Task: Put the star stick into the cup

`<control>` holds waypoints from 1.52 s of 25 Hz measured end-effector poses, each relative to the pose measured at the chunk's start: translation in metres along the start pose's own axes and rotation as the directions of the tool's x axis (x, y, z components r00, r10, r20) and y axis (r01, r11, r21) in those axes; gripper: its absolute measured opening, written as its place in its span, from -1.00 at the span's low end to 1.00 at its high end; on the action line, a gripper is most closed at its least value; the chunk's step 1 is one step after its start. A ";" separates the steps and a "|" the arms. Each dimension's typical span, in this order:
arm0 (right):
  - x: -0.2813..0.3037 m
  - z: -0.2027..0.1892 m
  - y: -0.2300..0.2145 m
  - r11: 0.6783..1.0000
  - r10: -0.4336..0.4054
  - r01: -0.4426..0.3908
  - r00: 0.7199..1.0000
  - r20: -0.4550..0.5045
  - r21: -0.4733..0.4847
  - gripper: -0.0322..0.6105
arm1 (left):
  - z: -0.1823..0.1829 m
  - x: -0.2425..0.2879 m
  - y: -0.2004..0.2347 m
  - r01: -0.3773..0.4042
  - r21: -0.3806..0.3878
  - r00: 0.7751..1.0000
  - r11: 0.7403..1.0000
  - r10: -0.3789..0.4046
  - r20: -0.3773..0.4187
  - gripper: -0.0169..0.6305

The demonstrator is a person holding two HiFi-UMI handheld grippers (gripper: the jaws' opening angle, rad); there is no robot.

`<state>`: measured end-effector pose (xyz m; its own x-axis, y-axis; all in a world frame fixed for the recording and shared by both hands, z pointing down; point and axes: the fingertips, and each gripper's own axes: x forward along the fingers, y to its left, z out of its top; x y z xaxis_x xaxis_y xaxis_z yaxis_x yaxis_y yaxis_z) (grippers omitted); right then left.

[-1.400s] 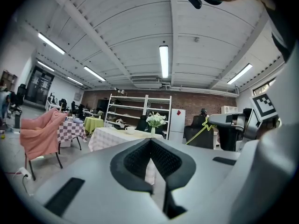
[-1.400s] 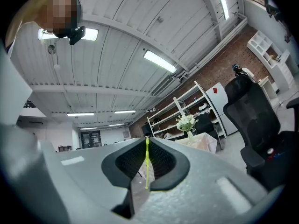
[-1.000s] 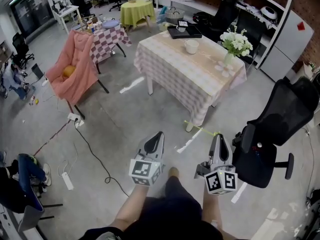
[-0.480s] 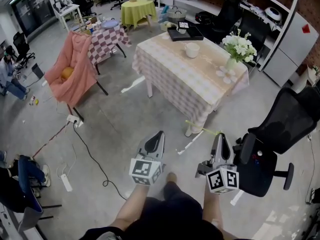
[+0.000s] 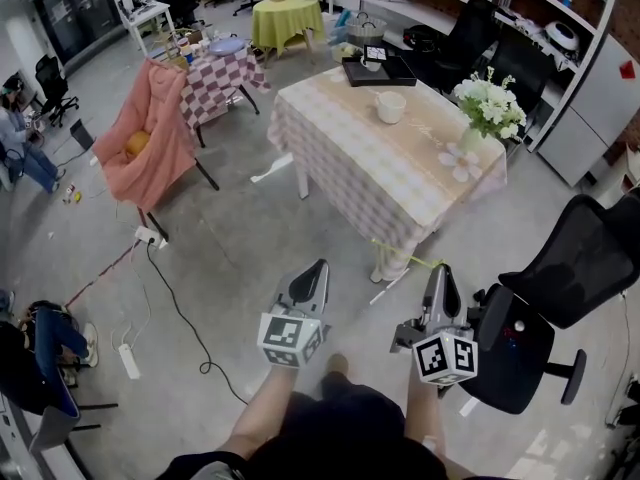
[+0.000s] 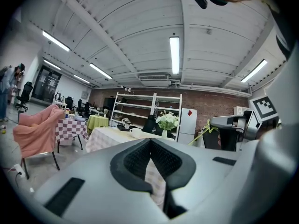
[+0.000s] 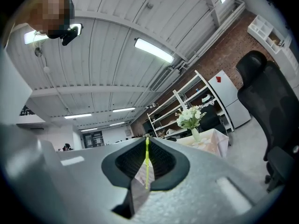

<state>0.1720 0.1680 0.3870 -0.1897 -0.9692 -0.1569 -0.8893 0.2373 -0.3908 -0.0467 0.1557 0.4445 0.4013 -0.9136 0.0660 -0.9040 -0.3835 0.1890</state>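
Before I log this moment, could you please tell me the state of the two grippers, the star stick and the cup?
left gripper: shut, nothing between its jaws.
right gripper: shut on the star stick.
star stick: clamped between the right gripper's jaws, not yet in the cup.
cup: upright on the table, apart from both grippers.

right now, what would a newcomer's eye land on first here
Probably the thin yellow-green stick pinched in the right gripper, low in the head view, sticking out to its left. Next, the cloth-covered table ahead, with a white cup and a vase of white flowers, and the pink-draped chair to the left.
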 end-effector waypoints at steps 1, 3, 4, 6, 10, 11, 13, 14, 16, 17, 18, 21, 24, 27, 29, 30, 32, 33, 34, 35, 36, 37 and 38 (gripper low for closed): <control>0.004 0.002 -0.004 1.000 0.002 -0.002 1.000 -0.001 0.001 -0.85 | 0.000 0.006 -0.001 0.000 -0.001 1.000 1.000 0.000 -0.003 -0.91; 0.012 0.005 -0.011 1.000 0.006 -0.006 1.000 0.002 0.000 -0.85 | -0.001 0.016 -0.005 0.001 0.003 1.000 1.000 -0.001 -0.009 -0.91; 0.016 0.006 -0.015 1.000 0.011 -0.011 1.000 0.001 -0.003 -0.85 | -0.001 0.021 -0.006 0.000 0.005 1.000 1.000 0.000 -0.008 -0.91; 0.025 0.008 -0.021 1.000 0.021 -0.021 1.000 -0.002 -0.009 -0.85 | -0.001 0.032 -0.007 -0.007 0.004 1.000 1.000 0.007 -0.003 -0.91; 0.037 0.006 -0.036 0.999 0.031 -0.031 1.000 -0.004 -0.007 -0.85 | -0.007 0.050 -0.009 -0.018 0.003 1.000 1.000 0.018 0.001 -0.91; 0.039 0.006 -0.040 0.999 0.032 -0.032 0.999 -0.004 -0.006 -0.85 | -0.009 0.053 -0.010 -0.022 0.004 1.000 1.000 0.022 0.001 -0.91; 0.043 0.004 -0.046 0.999 0.032 -0.032 0.999 -0.005 -0.006 -0.85 | -0.012 0.056 -0.009 -0.029 0.005 1.000 1.000 0.029 0.003 -0.91; 0.044 0.002 -0.049 0.999 0.031 -0.031 0.999 -0.006 -0.004 -0.85 | -0.012 0.057 -0.009 -0.032 0.005 0.999 0.999 0.032 0.004 -0.91; 0.047 0.000 -0.053 1.000 0.029 -0.029 1.000 -0.013 0.007 -0.85 | -0.012 0.058 -0.008 -0.043 0.006 0.999 0.999 0.043 0.002 -0.91; 0.049 -0.002 -0.054 1.000 0.029 -0.028 0.999 -0.019 0.012 -0.85 | -0.012 0.057 -0.008 -0.050 0.005 0.999 0.999 0.050 0.000 -0.91; 0.049 -0.003 -0.054 0.999 0.031 -0.030 0.999 -0.026 0.015 -0.85 | -0.013 0.057 -0.007 -0.056 0.004 0.998 0.998 0.056 -0.004 -0.91; 0.049 -0.007 -0.057 0.999 0.033 -0.033 0.998 -0.044 0.020 -0.85 | -0.016 0.056 -0.008 -0.069 0.003 0.997 0.998 0.069 -0.014 -0.91; 0.052 -0.010 -0.060 0.999 0.029 -0.028 0.998 -0.052 0.031 -0.85 | -0.016 0.058 -0.007 -0.074 0.005 0.997 0.997 0.074 -0.018 -0.91; 0.055 -0.013 -0.059 0.999 0.032 -0.030 0.998 -0.060 0.031 -0.85 | -0.016 0.060 -0.004 -0.073 0.008 0.997 0.997 0.073 -0.023 -0.91; 0.058 -0.014 -0.058 0.999 0.034 -0.032 0.998 -0.062 0.027 -0.85 | -0.017 0.061 -0.003 -0.072 0.006 0.997 0.997 0.072 -0.027 -0.91; 0.060 -0.014 -0.057 0.999 0.034 -0.032 0.998 -0.060 0.026 -0.85 | -0.018 0.062 -0.001 -0.071 0.005 0.997 0.997 0.071 -0.029 -0.91; 0.065 -0.013 -0.056 0.999 0.029 -0.028 0.998 -0.050 0.020 -0.85 | -0.016 0.066 0.003 -0.066 0.006 0.997 0.998 0.066 -0.030 -0.91; 0.067 -0.012 -0.056 1.000 0.026 -0.025 0.999 -0.045 0.012 -0.85 | -0.015 0.069 0.004 -0.061 0.008 0.998 0.998 0.061 -0.029 -0.91; 0.068 -0.012 -0.056 1.000 0.020 -0.020 0.999 -0.041 0.004 -0.85 | -0.014 0.072 0.004 -0.055 0.009 0.998 0.998 0.055 -0.028 -0.91; 0.069 -0.011 -0.057 1.000 0.014 -0.014 0.999 -0.038 -0.002 -0.85 | -0.013 0.076 0.005 -0.048 0.011 0.999 0.999 0.048 -0.025 -0.91; 0.070 -0.011 -0.059 1.000 0.008 -0.008 0.999 -0.035 -0.005 -0.85 | -0.011 0.079 0.005 -0.043 0.013 0.999 0.999 0.043 -0.020 -0.91; 0.072 -0.010 -0.059 1.000 0.004 -0.005 0.999 -0.032 -0.005 -0.85 | -0.008 0.083 0.006 -0.039 0.014 0.999 0.999 0.040 -0.014 -0.91; 0.074 -0.010 -0.060 1.000 0.002 -0.002 1.000 -0.028 -0.005 -0.85 | -0.006 0.086 0.008 -0.036 0.016 0.999 0.999 0.036 -0.009 -0.91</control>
<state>0.2073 0.0812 0.4078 -0.2025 -0.9703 -0.1323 -0.8912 0.2386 -0.3857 -0.0183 0.0746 0.4572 0.3695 -0.9256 0.0819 -0.9202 -0.3522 0.1708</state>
